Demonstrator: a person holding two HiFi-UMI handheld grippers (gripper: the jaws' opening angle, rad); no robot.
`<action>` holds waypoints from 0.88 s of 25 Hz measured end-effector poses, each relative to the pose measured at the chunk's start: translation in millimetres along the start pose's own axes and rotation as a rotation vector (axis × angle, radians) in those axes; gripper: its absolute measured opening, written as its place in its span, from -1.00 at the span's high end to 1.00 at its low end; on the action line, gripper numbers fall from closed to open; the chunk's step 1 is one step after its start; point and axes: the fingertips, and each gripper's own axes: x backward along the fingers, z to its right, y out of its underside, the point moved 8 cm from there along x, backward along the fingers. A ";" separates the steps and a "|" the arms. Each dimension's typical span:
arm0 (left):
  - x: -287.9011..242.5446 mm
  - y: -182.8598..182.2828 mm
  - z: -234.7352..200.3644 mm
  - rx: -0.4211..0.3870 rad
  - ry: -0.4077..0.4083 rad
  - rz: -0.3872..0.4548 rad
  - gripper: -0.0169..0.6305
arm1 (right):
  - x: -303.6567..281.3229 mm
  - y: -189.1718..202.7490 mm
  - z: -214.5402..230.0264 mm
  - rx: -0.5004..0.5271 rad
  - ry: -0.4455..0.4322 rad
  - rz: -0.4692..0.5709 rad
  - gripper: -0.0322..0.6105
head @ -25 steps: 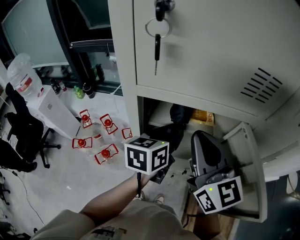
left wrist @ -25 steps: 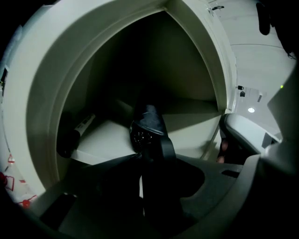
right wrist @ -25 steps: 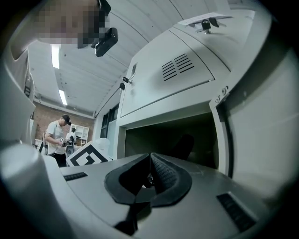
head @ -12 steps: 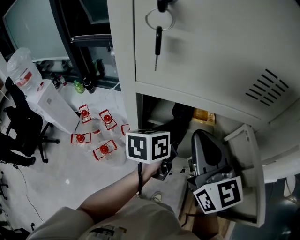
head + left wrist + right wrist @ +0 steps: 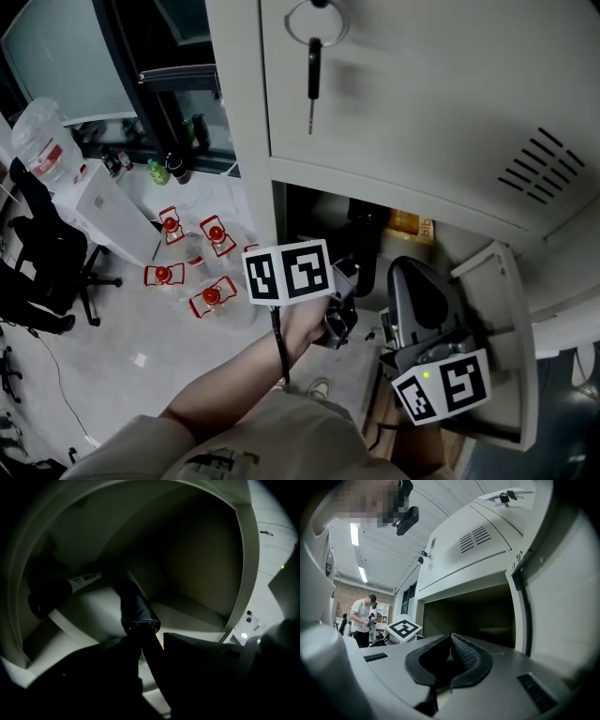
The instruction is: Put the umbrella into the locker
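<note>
The black folded umbrella (image 5: pixel 134 606) lies on the floor of the open lower locker compartment (image 5: pixel 323 217), and from the head view it shows as a dark shape (image 5: pixel 363 230) inside. My left gripper (image 5: pixel 151 665) reaches level into that opening, and the marker cube (image 5: pixel 289 272) rides on it. Its jaws have just been opening. The umbrella's thin handle end (image 5: pixel 149 646) still runs between them, with a light gap on the right side. My right gripper (image 5: pixel 403 270) hangs by the open door (image 5: pixel 506 328), shut with nothing in it (image 5: pixel 451 641).
The upper locker door is closed with a key (image 5: pixel 312 70) hanging in its lock. A yellow item (image 5: pixel 405 223) sits deep in the compartment and a dark object with a white label (image 5: pixel 84 578) lies at its left. Red-capped water jugs (image 5: pixel 211 295), a dispenser (image 5: pixel 42 141) and a chair (image 5: pixel 47 262) stand on the floor.
My left gripper has rolled, so its marker cube shows a different face, and it has edged toward the locker opening. The right gripper has stayed where it was.
</note>
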 end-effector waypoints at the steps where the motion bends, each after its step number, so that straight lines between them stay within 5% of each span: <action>1: -0.7 0.3 -1.1 0.018 0.010 0.007 0.46 | -0.4 1.1 -0.4 0.001 0.001 -0.005 0.86; 11: -9.2 1.0 -3.6 0.179 0.091 0.094 0.48 | 0.9 6.9 -2.4 0.027 0.020 -0.046 0.86; 22: -5.9 0.3 -3.5 0.227 0.119 0.119 0.46 | 0.1 36.6 -1.7 -0.007 0.030 -0.117 0.86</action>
